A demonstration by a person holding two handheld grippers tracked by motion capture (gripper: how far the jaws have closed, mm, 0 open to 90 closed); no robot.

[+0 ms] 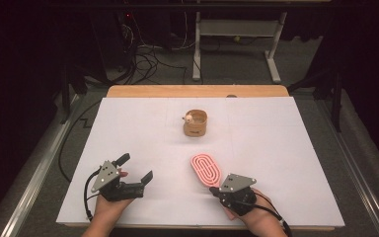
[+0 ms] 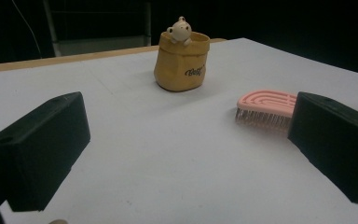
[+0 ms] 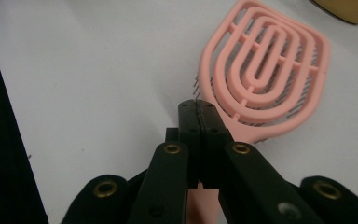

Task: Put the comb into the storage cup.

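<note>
The right tongs [image 1: 212, 190] are clenched on the handle of the pink hairbrush [image 1: 206, 169], which lies bristles-down on the white table [image 1: 286, 148], lower centre of the high view, its head pointing up the frame toward the yellow bear pot [image 1: 195, 123]. The left tongs [image 1: 137, 168] stand released, jaws wide apart over bare table in the lower left, gripping nothing.

The likeliest trouble, as I judge it, is the grip itself: the jaws pinch a narrow handle close to where it meets the head, so the long, heavier head could swing or twist once lifted. A brush that pivots in the jaws would be hard to aim at the pot, and the pot (light-looking, with a soft rim) could tip if the head knocks it. Dragging instead of lifting could catch the bristles on the table covering.

The right gripper view shows the grasp closely: the jaw tips meet on the hairbrush [image 3: 265, 70] handle, and dark bristles show through the slotted head. The left gripper view gives the side profile, with the hairbrush [image 2: 266, 103] at right resting on its bristles, and the bear pot [image 2: 182, 61] at upper centre with lettering on its front and the little bear peeking over the rim.
</note>
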